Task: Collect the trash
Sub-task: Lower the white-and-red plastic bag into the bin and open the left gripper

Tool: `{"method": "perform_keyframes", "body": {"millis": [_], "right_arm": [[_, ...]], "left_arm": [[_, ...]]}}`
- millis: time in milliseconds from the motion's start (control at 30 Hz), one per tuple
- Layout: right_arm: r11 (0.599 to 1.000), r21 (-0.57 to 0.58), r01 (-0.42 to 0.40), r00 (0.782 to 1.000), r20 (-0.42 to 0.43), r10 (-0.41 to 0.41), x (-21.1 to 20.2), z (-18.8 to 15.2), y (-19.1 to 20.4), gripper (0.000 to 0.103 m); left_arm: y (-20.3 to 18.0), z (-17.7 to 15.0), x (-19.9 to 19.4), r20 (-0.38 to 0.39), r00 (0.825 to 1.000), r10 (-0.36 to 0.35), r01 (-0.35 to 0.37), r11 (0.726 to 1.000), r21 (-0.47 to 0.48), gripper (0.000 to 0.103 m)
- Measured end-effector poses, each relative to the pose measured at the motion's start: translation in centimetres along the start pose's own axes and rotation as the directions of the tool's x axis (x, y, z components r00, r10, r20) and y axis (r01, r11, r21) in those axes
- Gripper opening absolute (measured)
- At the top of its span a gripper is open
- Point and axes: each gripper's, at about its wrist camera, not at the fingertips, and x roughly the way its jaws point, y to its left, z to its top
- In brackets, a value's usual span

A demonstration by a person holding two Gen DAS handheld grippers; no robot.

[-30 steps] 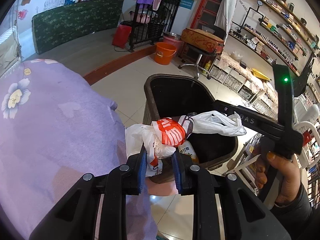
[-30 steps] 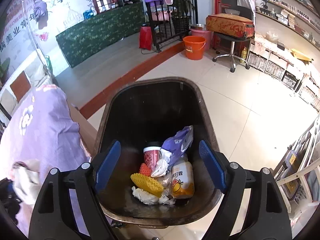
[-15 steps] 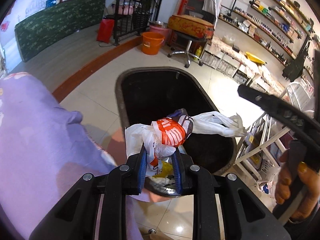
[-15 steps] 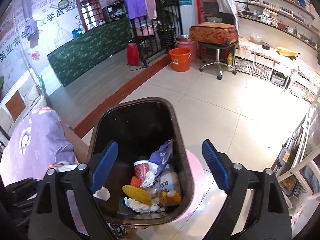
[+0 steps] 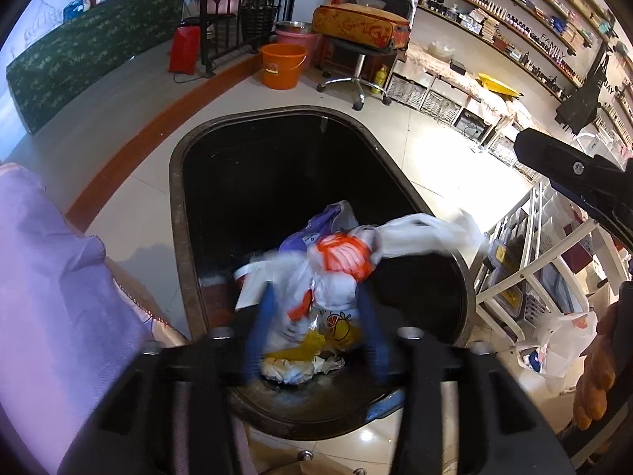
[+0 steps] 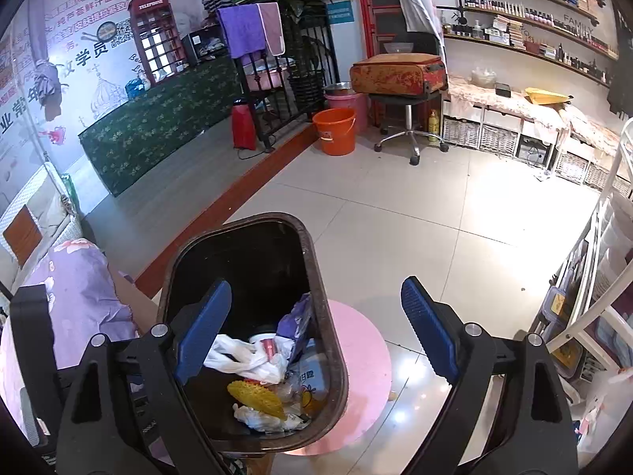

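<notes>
A black trash bin stands on the tiled floor and holds several pieces of trash. My left gripper is directly over the bin with its blue fingers spread apart and motion-blurred. A white plastic bag with red print is just beyond the fingers, loose, over the bin's trash. In the right wrist view the bin shows the white bag lying on a yellow piece, a bottle and a purple wrapper. My right gripper is wide open and empty above the bin's near right side.
A table with a purple flowered cloth is left of the bin. A pink round mat lies under the bin. A white rack stands to the right, with another plastic bag beside it. An orange bucket and a stool stand farther off.
My left gripper has opened over the bin and let go of the white bag, which now drops into the trash. My right gripper has pulled back and up, still open.
</notes>
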Motion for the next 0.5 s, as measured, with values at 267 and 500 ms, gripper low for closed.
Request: {"method": "perform_keyframes", "body": {"millis": [267,500], "right_arm": [[1.0,0.017,0.014,1.0,0.018,-0.014,-0.2,0.3,-0.2,0.089],[1.0,0.002,-0.002,0.999,0.034,0.002,-0.9,0.1,0.9,0.095]], "left_arm": [[-0.5,-0.6,-1.9,0.063,0.998,0.01,-0.01,1.0,0.008,0.078],[1.6,-2.9,-7.0,0.189,0.98,0.065,-0.053,0.997,-0.064,0.093]]}}
